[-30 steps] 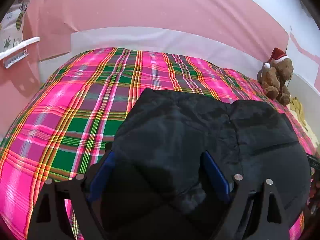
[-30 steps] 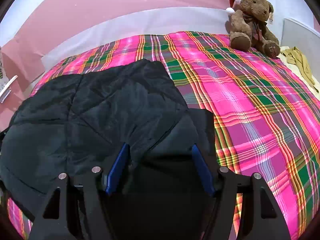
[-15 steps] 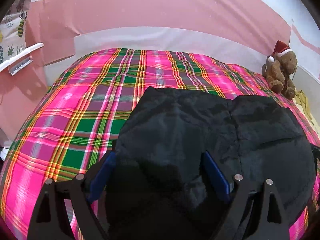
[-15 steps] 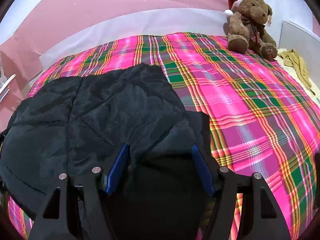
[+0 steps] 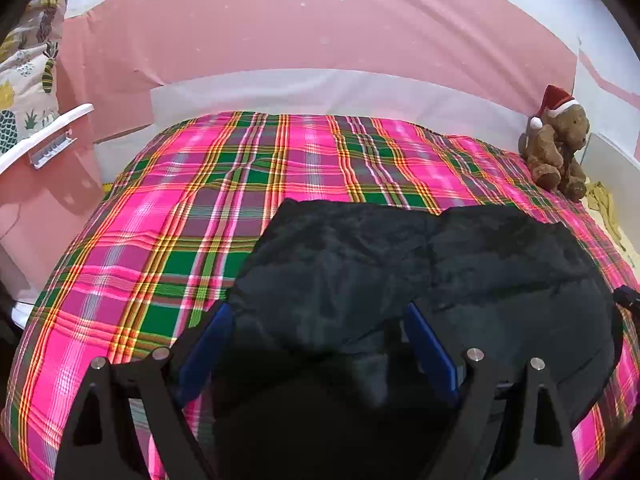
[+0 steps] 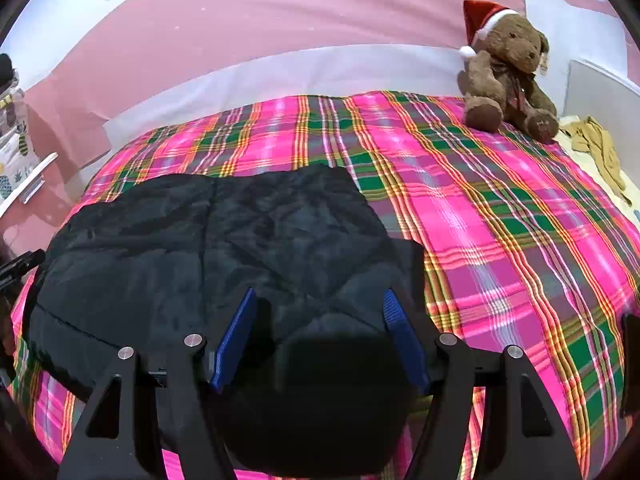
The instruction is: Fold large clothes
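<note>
Jacket [image 5: 420, 276] lies on the plaid bed [image 5: 168, 240] — left gripper [image 5: 316, 344] and right gripper [image 6: 316, 320] both released above it, ready for a fold

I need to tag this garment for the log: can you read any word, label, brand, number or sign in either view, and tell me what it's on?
No readable text anywhere in either view.
Black quilted padded garment: no tag, brand or size label shows.
Pink and green plaid bedspread: pattern only.
Brown plush bear in a red Santa hat: no lettering.
Pineapple-print fabric: pictures, no words.
</note>
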`<state>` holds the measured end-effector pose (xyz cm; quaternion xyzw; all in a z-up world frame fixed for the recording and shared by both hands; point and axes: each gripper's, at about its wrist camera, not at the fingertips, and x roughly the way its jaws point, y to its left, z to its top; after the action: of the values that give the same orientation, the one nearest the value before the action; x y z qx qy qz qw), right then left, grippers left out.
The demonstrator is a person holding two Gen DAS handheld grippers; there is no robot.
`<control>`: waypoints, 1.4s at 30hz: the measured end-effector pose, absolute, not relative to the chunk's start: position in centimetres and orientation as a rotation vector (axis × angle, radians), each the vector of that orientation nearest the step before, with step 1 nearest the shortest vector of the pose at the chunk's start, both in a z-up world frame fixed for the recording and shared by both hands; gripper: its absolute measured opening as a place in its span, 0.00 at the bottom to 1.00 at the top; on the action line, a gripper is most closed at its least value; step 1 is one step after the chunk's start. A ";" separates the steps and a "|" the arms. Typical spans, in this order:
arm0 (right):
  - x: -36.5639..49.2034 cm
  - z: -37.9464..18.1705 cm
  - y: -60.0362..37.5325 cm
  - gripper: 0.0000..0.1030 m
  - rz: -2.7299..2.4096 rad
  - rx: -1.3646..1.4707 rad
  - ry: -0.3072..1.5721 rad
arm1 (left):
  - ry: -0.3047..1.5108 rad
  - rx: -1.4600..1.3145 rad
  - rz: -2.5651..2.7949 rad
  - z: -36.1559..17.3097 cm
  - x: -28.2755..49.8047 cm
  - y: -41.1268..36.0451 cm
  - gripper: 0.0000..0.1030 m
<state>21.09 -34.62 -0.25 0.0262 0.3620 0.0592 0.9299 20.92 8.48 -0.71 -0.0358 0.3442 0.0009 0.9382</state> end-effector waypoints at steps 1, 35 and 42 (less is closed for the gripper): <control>21.4 -0.3 -34.4 0.64 0.128 0.050 0.745 | 0.700 -0.069 0.003 -0.5 21.3 8.3 0.86; 34.5 -5.8 -31.7 0.64 0.137 0.054 0.941 | 0.823 -0.104 -0.008 -5.9 32.2 7.0 0.87; 34.3 -5.4 -31.7 0.64 0.127 0.062 0.934 | 0.826 -0.091 0.000 -5.5 32.2 7.0 0.87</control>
<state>34.32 -31.72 -5.38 0.0299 0.4500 0.0614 0.8904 32.19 6.97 -5.49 -0.0444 0.4014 0.0002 0.9148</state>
